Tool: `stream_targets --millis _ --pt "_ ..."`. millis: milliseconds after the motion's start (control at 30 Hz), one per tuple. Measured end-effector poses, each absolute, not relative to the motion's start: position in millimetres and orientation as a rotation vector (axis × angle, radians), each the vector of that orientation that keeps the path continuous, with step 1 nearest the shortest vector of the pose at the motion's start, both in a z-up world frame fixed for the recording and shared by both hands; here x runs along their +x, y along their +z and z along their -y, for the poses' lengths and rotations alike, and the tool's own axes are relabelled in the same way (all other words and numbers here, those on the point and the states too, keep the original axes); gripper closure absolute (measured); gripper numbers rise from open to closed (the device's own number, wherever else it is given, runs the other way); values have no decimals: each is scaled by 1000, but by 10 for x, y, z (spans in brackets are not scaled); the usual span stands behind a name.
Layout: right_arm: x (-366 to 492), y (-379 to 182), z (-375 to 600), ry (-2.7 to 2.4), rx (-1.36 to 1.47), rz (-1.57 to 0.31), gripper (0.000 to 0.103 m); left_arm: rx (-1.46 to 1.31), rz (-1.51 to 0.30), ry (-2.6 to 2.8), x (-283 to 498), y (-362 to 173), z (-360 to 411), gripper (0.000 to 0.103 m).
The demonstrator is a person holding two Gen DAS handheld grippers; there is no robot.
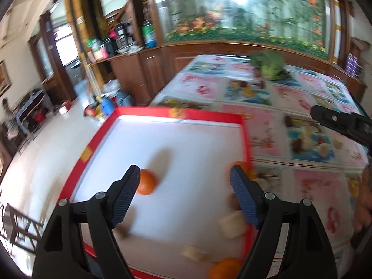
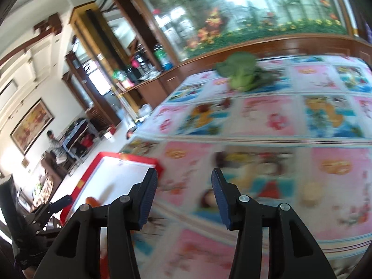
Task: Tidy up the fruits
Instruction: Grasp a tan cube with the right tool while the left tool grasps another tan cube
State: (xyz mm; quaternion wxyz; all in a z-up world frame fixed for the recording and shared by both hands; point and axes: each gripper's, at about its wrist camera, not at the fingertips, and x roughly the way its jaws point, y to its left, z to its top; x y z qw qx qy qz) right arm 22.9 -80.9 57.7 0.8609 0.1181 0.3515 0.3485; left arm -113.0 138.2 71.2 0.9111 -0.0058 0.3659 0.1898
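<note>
Now, the big table [image 1: 302, 181] wears a colourful cartoon cloth, and at its near left corner lies a red-rimmed tray [image 1: 245, 139] with a white floor. Far behind, a green leafy vegetable [image 1: 269, 65] lies on the cloth.

The left gripper [image 1: 186, 179] hangs above the tray with its jaws spread wide and nothing between them. The right gripper [image 2: 183, 181] is over the cloth beside the tray, its jaws moderately apart and also empty.

The risks, as I judge them: the oranges are round and lie free on the smooth tray floor, so a push from a finger may send one rolling. The orange at the right rim [image 1: 239, 169] is partly hidden behind the finger, so a closing jaw could strike the rim or knock the fruit instead of taking it. Both views are blurred, so aiming is uncertain.

Count: three oranges in the tray, one at the left finger [image 1: 146, 182], one at the right rim, one at the near edge [image 1: 224, 268]. About three pale cut pieces [image 1: 233, 224] lie in the tray, and at least one more [image 2: 310, 194] on the cloth; the blur hides what they are.
</note>
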Motion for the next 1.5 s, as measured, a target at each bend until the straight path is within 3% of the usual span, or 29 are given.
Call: stream_targets --millis 367,933,967,1000,1100,1400,1500 --pt "569 404 1817 580 312 -824 55 55 -808 92 -678 632 -482 23" --pt "588 113 1519 515 -9 -856 56 41 -848 -73 -199 325 -7 23" --pt "599 117 1516 515 -3 -856 59 37 -849 -73 -186 321 -7 23" --pt "609 116 1532 515 11 -856 70 36 -850 -74 -176 317 -7 23" --pt "605 132 1519 504 -2 -856 75 27 -862 -73 -137 304 6 23" --pt "623 238 1607 453 28 -843 75 26 -883 -79 48 262 211 37" --pt "616 292 1654 457 63 -830 75 16 -898 -70 139 214 233 47"
